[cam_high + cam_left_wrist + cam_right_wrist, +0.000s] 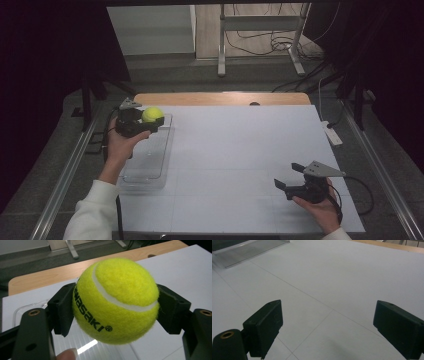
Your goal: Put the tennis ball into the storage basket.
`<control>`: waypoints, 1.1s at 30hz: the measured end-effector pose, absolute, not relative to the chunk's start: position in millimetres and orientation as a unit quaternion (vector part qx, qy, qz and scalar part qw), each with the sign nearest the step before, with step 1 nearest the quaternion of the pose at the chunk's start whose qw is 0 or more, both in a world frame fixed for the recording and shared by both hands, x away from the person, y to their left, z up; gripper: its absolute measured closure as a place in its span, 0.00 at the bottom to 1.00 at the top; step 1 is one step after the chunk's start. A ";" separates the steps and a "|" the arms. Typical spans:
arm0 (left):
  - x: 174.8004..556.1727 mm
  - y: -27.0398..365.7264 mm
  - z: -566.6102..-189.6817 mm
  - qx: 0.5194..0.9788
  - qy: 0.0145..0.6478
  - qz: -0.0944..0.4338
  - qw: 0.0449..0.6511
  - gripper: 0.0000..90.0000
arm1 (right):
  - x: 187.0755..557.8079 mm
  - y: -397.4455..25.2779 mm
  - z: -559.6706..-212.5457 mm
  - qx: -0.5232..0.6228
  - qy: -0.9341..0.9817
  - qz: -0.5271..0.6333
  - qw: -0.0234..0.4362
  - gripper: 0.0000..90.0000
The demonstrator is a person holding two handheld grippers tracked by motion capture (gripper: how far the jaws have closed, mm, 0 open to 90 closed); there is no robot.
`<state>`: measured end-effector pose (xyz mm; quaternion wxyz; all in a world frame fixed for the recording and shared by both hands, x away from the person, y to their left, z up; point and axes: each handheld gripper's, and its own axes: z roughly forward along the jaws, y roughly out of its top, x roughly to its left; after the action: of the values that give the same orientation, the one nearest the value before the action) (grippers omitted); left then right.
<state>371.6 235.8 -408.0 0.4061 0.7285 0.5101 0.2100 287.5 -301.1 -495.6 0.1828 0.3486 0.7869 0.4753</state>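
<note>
A yellow tennis ball (152, 114) (116, 300) with black lettering is clamped in my left gripper (150, 120) (116, 307), held in the air above the far end of a clear plastic tray (145, 170). Both black jaws press against the ball's sides. My right gripper (288, 177) (328, 327) sits low over the white table sheet (240, 150) at the front right, its jaws wide apart with nothing between them.
The clear tray (249, 250) (22, 310) lies along the left side of the white sheet. A wooden table edge (220, 98) runs behind the sheet. A white power strip (332, 133) lies off the right side. Metal stand legs (260, 45) stand on the floor beyond.
</note>
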 end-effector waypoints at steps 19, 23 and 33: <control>394.0 256.4 -428.6 0.719 0.552 0.209 0.366 0.29 | 288.3 -299.7 -499.0 0.347 0.792 0.468 0.181 0.10; 396.5 255.6 -428.1 0.720 0.552 0.211 0.365 0.29 | 288.1 -299.7 -499.3 0.345 0.793 0.468 0.180 0.10; 400.0 259.3 -429.9 0.718 0.560 0.213 0.354 0.29 | 287.2 -300.7 -498.9 0.346 0.793 0.468 0.180 0.10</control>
<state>400.0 259.3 -429.9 0.3543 0.7182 0.5595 0.2134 287.2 -300.7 -498.9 0.1800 0.3462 0.7927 0.4683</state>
